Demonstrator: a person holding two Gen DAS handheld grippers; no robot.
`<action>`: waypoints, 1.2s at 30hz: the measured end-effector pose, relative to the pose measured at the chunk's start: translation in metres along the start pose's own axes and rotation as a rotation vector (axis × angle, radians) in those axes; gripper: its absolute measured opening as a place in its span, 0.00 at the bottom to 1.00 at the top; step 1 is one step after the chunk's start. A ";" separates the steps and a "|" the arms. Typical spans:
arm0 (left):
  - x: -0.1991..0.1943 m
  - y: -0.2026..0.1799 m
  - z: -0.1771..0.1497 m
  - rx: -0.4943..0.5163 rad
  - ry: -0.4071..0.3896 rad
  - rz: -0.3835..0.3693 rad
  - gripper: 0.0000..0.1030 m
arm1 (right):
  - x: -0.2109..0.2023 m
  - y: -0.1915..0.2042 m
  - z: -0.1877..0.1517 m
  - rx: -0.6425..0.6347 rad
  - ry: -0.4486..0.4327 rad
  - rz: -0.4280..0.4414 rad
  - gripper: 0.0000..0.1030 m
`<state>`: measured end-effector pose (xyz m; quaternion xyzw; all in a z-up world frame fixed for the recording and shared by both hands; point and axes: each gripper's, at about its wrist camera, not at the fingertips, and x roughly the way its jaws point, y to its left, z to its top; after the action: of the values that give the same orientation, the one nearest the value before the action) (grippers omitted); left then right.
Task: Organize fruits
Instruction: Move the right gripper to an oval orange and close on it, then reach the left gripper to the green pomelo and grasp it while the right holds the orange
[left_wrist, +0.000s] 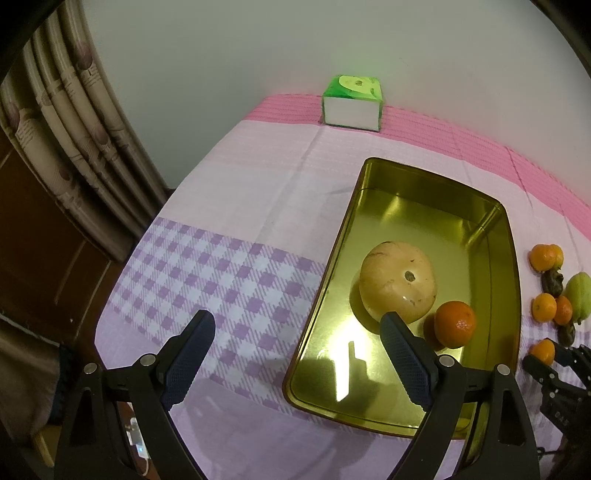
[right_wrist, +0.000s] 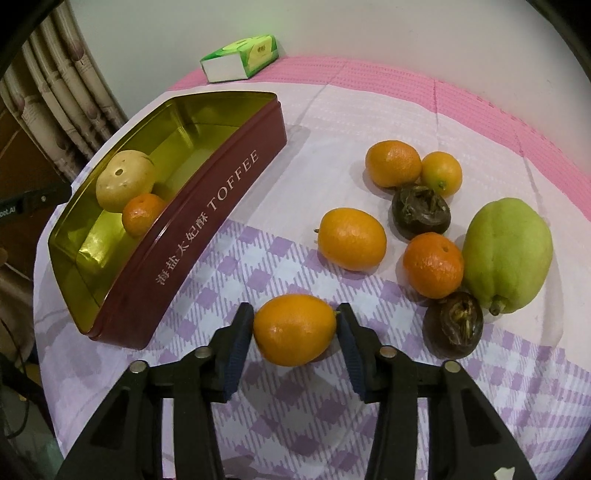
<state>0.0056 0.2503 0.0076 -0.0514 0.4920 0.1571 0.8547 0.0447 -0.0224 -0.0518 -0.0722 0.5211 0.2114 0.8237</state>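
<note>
Right gripper (right_wrist: 295, 328) jaws clamped end-to-end on orange (right_wrist: 294, 329) right of tin (right_wrist: 207, 206); left gripper (left_wrist: 295, 354) jaws apart. Orange light, firm, waxy; likely slips under loose grip.

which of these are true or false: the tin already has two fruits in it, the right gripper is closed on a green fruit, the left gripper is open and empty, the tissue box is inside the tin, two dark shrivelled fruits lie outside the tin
1. The toffee tin holds two fruits. True: a pale round fruit and a small orange.
2. The right gripper is closed on a green fruit. False: it grips an orange citrus fruit; the green fruit lies untouched on the cloth.
3. The left gripper is open and empty. True.
4. The tissue box is inside the tin. False: it sits at the table's far edge.
5. Two dark shrivelled fruits lie outside the tin. True.
</note>
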 end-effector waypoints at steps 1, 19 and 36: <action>0.000 0.000 0.000 0.001 0.000 0.000 0.88 | 0.000 0.000 0.000 -0.002 -0.001 -0.001 0.40; -0.011 -0.035 -0.007 0.103 -0.029 -0.021 0.88 | -0.029 -0.051 -0.030 0.078 -0.013 -0.052 0.37; -0.043 -0.147 0.001 0.282 -0.052 -0.204 0.88 | -0.056 -0.115 -0.051 0.158 -0.022 -0.188 0.37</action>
<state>0.0338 0.1021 0.0351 0.0234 0.4790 0.0004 0.8775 0.0302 -0.1584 -0.0363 -0.0530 0.5180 0.0924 0.8487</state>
